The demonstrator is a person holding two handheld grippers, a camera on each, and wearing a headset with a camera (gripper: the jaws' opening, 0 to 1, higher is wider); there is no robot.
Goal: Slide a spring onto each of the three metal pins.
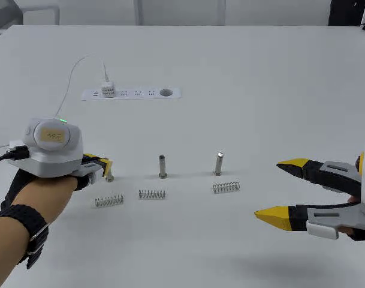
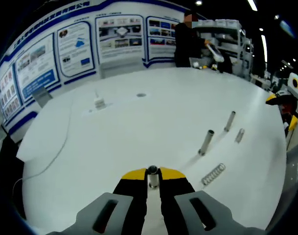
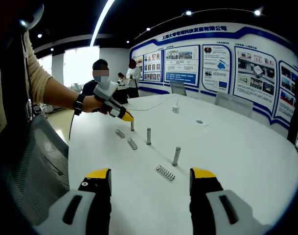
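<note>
Three short metal pins stand in a row on the white table [image 1: 242, 90]: left pin [image 1: 109, 176], middle pin [image 1: 162, 167], right pin [image 1: 219, 163]. In front of each lies a spring: left spring [image 1: 109, 201], middle spring [image 1: 152, 194], right spring [image 1: 226, 187]. My left gripper [image 1: 106, 167] is shut on the left pin [image 2: 152, 178], which stands upright between its yellow tips. My right gripper [image 1: 279, 189] hovers open to the right of the row, nothing between its jaws; in its own view the right spring [image 3: 165, 172] and right pin [image 3: 176, 155] lie just ahead.
A white power strip [image 1: 134, 93] with a plugged charger [image 1: 108, 90] and a thin cable lies behind the pins. People stand beyond the table's far end [image 3: 131, 73]. A grey chair [image 3: 41, 156] is beside the table edge.
</note>
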